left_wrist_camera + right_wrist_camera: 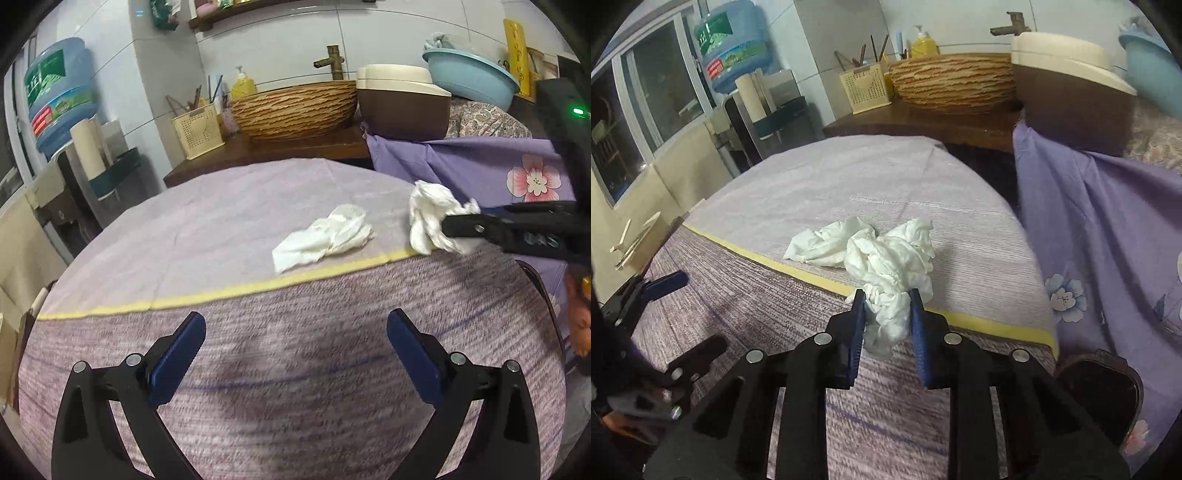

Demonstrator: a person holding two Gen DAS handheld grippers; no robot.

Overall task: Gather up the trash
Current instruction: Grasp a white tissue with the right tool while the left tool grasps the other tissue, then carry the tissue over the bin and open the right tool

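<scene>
White crumpled tissue point(886, 280) sits clamped between the right hand-held gripper point(886, 317) pads at frame centre, above the purple-clothed surface point(849, 192). A second tissue point(321, 238) lies mid-frame; left hand-held gripper point(295, 354) gapes empty below.

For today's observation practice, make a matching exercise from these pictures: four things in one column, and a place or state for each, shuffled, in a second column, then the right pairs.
Column A
1. right gripper
2. left gripper
3. loose tissue
4. woven basin

Column B
a. on the wooden counter behind the table
b. lying free on the tablecloth
c. shut on a crumpled tissue
d. open, holding nothing

Pairs: 1-c, 2-d, 3-b, 4-a
</scene>
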